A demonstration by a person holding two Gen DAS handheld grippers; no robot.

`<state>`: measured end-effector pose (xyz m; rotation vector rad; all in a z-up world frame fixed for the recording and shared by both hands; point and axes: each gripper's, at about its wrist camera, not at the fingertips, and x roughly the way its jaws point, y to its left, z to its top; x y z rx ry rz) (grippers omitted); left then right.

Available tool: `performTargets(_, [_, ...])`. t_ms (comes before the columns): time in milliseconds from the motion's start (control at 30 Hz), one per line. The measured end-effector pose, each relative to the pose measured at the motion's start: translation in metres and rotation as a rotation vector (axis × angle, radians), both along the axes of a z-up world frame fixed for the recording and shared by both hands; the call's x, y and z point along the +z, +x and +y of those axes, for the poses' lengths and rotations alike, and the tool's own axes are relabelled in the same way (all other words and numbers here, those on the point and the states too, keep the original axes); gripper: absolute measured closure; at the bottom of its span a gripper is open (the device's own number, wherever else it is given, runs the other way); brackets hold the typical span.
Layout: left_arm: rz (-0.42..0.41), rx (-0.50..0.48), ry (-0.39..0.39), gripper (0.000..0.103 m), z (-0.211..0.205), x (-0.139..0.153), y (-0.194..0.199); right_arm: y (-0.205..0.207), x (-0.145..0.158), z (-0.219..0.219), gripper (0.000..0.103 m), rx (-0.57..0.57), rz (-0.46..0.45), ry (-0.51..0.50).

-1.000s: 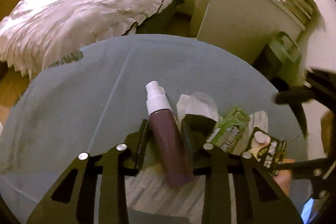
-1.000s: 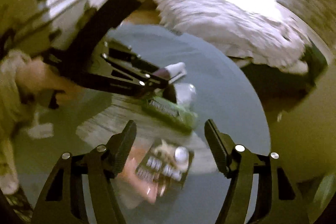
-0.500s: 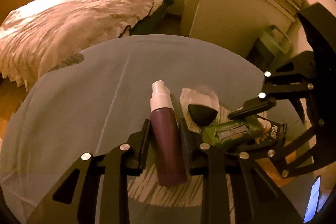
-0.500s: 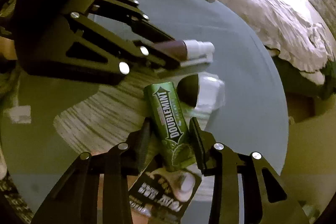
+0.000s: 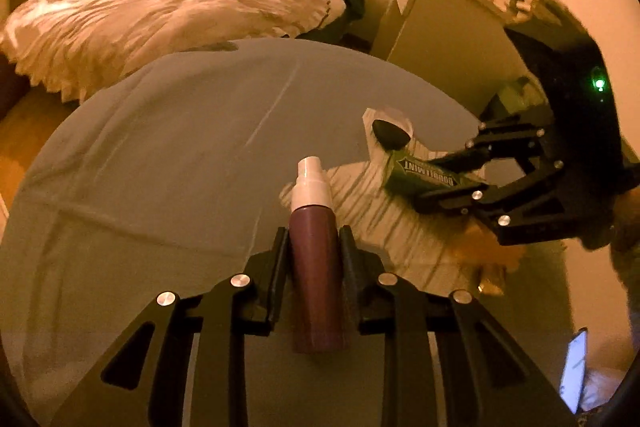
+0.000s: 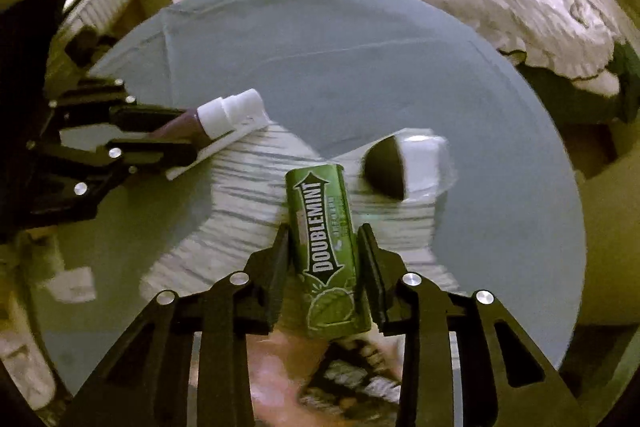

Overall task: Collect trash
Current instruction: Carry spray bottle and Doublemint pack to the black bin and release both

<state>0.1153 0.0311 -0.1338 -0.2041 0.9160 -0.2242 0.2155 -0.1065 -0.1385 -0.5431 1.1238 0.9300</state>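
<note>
A dark maroon spray bottle (image 5: 314, 267) with a white cap is held off the round grey table (image 5: 160, 167), and my left gripper (image 5: 314, 233) is shut on its body. From the right wrist the same bottle (image 6: 180, 125) shows at the left. A green Doublemint gum pack (image 6: 320, 219) stands between the pads of my right gripper (image 6: 323, 231), whose jaws are closing and press on its sides. In the left wrist view the gum pack (image 5: 424, 173) sits in the right gripper (image 5: 452, 171) at the right.
A dark dome in a clear plastic shell (image 6: 386, 167) lies on a striped white sheet (image 5: 360, 203) just beyond the gum. A black snack wrapper (image 6: 352, 379) lies under the right gripper. A bed (image 5: 160, 7) and a cabinet (image 5: 440, 39) stand behind the table.
My right gripper came down over the gum pack and closed on it. My left gripper carried the bottle leftward, away from the pile.
</note>
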Motion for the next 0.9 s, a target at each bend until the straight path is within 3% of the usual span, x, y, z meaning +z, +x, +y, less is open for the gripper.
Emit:
performTargets(133, [-0.055,0.022,-0.046,0.078,0.008,0.018,-0.024,-0.01,0.025,-0.026,0.07,-0.097,0.053,0.191])
performTargets(267, [-0.107,0.024,-0.09,0.078,0.004,0.038,-0.037,-0.027,0.064,-0.084,0.07,-0.249,0.1,0.474])
performTargets(400, [-0.154,0.003,-0.142,0.078,-0.013,0.06,-0.038,-0.049,0.092,-0.156,0.07,-0.427,0.086,0.714])
performTargets(500, [-0.184,-0.048,-0.15,0.078,-0.041,0.076,-0.033,-0.07,0.103,-0.211,0.07,-0.562,0.032,0.835])
performTargets(667, [-0.215,-0.16,-0.166,0.078,-0.104,0.093,-0.01,-0.095,0.095,-0.296,0.07,-0.796,-0.033,0.979])
performTargets(900, [-0.218,-0.303,-0.203,0.078,-0.201,0.102,0.021,-0.107,0.077,-0.373,0.07,-0.995,-0.131,0.982])
